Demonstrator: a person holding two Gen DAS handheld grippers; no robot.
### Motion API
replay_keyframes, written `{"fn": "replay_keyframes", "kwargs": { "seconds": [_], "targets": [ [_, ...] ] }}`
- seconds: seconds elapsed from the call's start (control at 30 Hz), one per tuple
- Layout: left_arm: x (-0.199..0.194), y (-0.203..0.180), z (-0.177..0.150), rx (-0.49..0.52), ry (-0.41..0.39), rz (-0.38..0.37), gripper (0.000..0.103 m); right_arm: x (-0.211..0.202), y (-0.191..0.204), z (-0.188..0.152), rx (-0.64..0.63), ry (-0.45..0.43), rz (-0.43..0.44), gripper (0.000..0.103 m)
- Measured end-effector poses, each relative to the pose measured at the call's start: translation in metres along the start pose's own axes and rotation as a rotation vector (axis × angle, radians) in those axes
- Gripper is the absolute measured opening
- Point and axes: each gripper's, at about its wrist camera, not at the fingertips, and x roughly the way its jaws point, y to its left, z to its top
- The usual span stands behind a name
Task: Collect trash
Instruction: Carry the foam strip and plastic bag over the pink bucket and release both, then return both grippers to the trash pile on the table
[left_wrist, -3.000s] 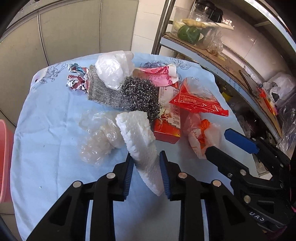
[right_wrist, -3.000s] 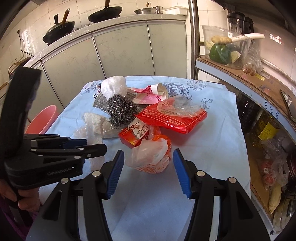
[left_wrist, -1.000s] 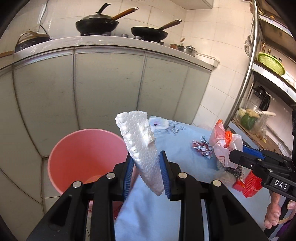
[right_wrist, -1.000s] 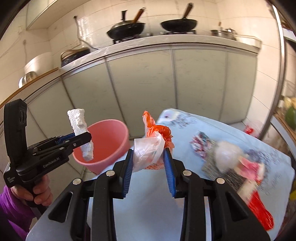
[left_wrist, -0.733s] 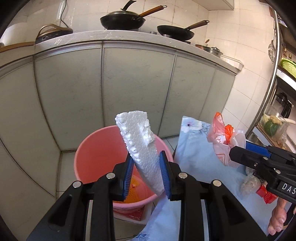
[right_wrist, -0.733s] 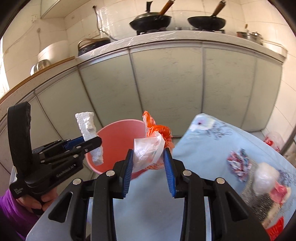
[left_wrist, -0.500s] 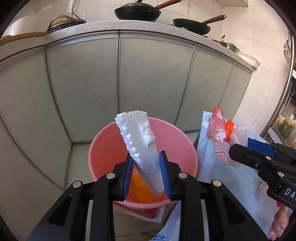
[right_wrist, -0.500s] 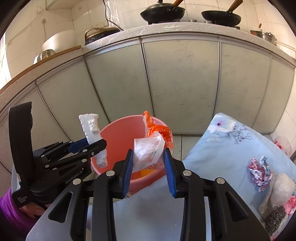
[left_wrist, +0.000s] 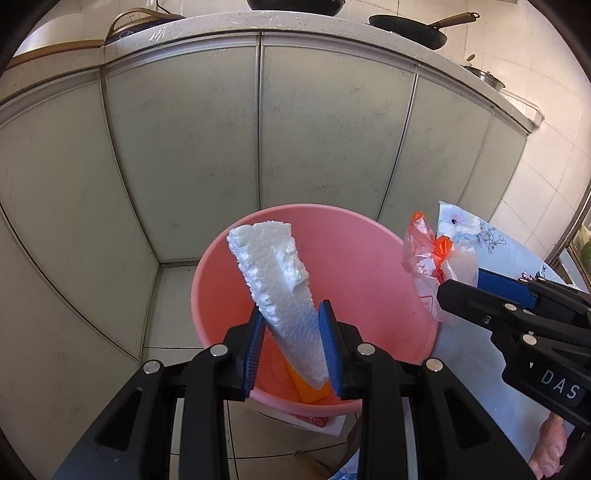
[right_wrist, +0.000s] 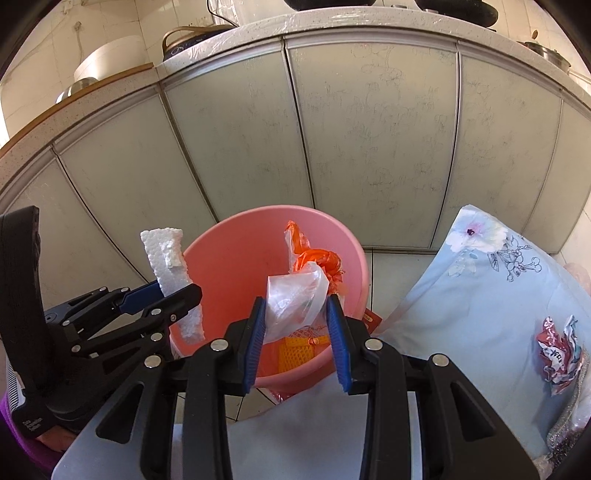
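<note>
Now that both loads have been carried over pink bucket (table at right), release is due: left gripper clamped on foam piece, right gripper clamped on plastic bag.

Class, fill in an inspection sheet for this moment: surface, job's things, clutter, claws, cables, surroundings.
Surface: table under a floral blue cloth, beside the bucket.
Job's things: pink bucket on the floor, orange scrap inside; foam piece; plastic bag.
Clutter: crumpled wrapper on the cloth.
Claws: left claw shut on the foam piece; right claw shut on the plastic bag, both over the bucket.
Cables: nothing seen.
Surroundings: grey cabinet doors; pan on the counter.
</note>
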Motion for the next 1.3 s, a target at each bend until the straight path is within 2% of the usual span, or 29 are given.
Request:
{"fn": "replay_keyframes", "kwargs": {
  "seconds": [0.27, 0.47, 0.57, 1.0, 1.23, 1.3],
  "targets": [
    [0.005, -0.001, -0.001, -0.004, 0.015, 0.016, 0.031, 0.009, -0.004, 0.002, 0.006, 0.015, -0.003, 0.036],
    [0.004, 0.001, 0.0, -0.012, 0.015, 0.026, 0.04, 0.01, -0.005, 0.004, 0.013, 0.01, -0.002, 0.045],
    [0.001, 0.002, 0.001, -0.012, 0.008, 0.029, 0.045, 0.008, -0.004, 0.005, 0.006, 0.005, 0.0, 0.045],
    [-0.021, -0.006, 0.005, 0.014, -0.028, 0.022, 0.046, -0.032, -0.006, -0.005, 0.0, -0.056, -0.014, 0.045],
    [-0.041, -0.02, 0.005, 0.035, -0.058, -0.032, 0.046, -0.066, -0.01, -0.024, -0.003, -0.092, -0.04, 0.046],
    [-0.046, -0.026, 0.004, 0.041, -0.064, -0.059, 0.046, -0.076, -0.013, -0.031, 0.006, -0.1, -0.049, 0.05]
  ]
}}
